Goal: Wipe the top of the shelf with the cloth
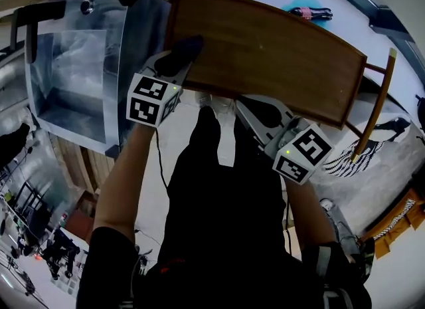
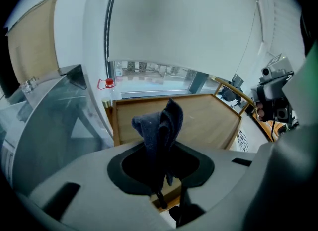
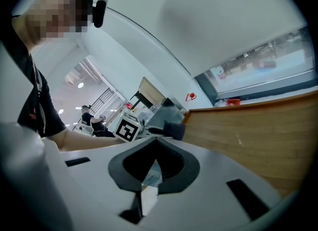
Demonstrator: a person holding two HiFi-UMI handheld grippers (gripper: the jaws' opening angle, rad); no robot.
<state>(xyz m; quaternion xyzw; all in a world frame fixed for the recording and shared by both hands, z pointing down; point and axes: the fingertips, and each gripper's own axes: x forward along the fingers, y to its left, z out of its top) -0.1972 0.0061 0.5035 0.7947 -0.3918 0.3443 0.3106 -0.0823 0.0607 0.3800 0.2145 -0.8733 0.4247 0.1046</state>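
Note:
The shelf's brown wooden top [image 1: 279, 55] lies ahead of me with a raised rim. A dark blue cloth [image 1: 180, 54] hangs bunched from my left gripper [image 1: 176, 67], which is shut on it over the top's near left corner. In the left gripper view the cloth [image 2: 161, 125] stands up between the jaws in front of the wooden top [image 2: 208, 120]. My right gripper [image 1: 257, 109] is shut with nothing in it, just off the shelf's front edge. In the right gripper view its jaws [image 3: 155, 148] meet at the tips, with the wooden top [image 3: 248, 130] at the right and the cloth [image 3: 174, 129] beyond.
A metal cabinet [image 1: 73, 68] stands against the shelf's left side. A brass frame post [image 1: 375, 102] rises at the shelf's right end, over a zebra-patterned rug [image 1: 358, 151]. A person [image 3: 30, 101] stands at the left of the right gripper view.

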